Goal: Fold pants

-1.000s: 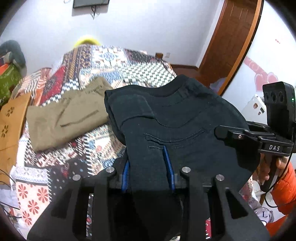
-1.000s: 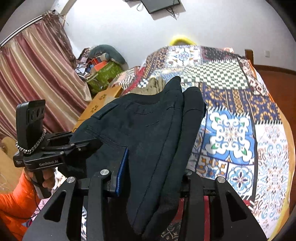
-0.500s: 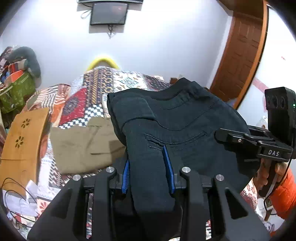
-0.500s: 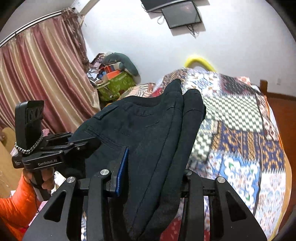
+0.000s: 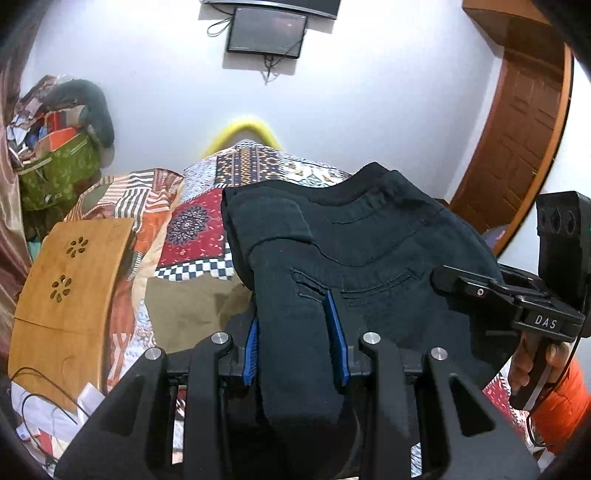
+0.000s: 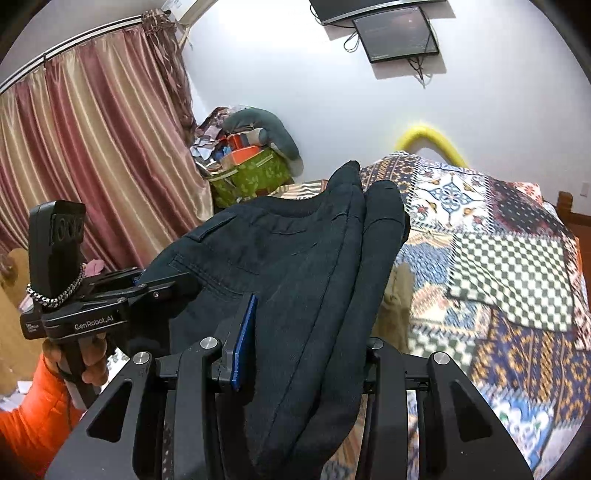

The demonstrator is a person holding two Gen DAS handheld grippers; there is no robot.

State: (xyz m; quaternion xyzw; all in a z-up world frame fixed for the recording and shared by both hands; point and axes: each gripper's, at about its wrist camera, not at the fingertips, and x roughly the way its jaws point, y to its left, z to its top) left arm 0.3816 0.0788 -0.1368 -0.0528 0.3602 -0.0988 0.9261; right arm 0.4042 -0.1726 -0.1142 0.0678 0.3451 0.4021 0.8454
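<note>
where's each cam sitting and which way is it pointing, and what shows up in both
Left wrist view: sits on the left gripper, facing the bed's far end and the wall screen; its fingers clamp the dark pants; the right gripper and a hand show at right.
Right wrist view: sits on the right gripper, facing the curtain and bed; the left gripper shows.
Shared: pants, bed, screen, tan garment.
</note>
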